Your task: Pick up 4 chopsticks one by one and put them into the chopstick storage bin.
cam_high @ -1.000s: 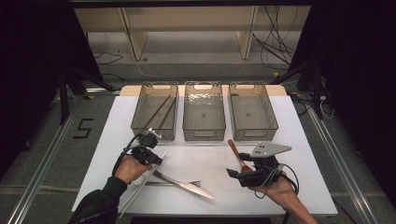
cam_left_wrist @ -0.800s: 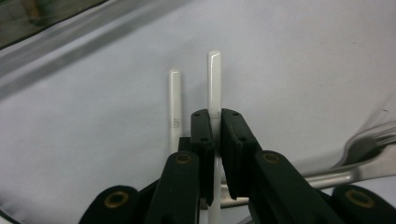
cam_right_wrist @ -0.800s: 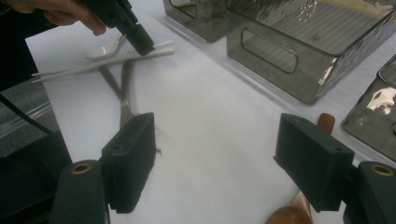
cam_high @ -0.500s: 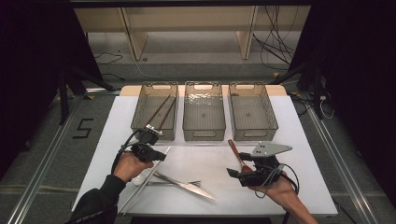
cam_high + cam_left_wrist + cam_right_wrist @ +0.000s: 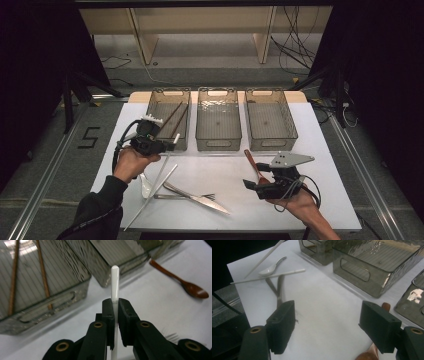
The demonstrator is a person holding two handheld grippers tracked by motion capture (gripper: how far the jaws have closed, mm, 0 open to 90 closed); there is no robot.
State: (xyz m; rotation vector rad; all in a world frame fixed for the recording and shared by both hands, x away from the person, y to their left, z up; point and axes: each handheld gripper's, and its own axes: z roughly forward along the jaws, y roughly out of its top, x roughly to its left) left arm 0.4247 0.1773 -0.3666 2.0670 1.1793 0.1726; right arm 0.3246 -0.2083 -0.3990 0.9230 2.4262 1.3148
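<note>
My left gripper [image 5: 167, 145] [image 5: 115, 302] is shut on a white chopstick [image 5: 115, 282] [image 5: 175, 138] and holds it off the table, its tip near the front of the left bin [image 5: 169, 120]. That bin holds two brown chopsticks [image 5: 42, 272]. A second white chopstick [image 5: 150, 197] [image 5: 269, 277] lies on the table beside a white spoon [image 5: 145, 187] [image 5: 270, 268]. My right gripper [image 5: 256, 177] [image 5: 330, 315] rests at the front right, open, with bare table between its jaws. A brown wooden spoon [image 5: 252, 164] [image 5: 385, 306] lies right by one jaw.
Three clear grey bins stand in a row at the back; the middle bin [image 5: 218, 120] and right bin [image 5: 270, 120] look bare inside. A knife and fork [image 5: 195, 196] [image 5: 279, 290] lie crossed near the front edge. The white table top [image 5: 225, 165] drops off at the front.
My left hand has risen with the white chopstick in its jaws and moved a little toward the left bin. The right hand has stayed where it was.
</note>
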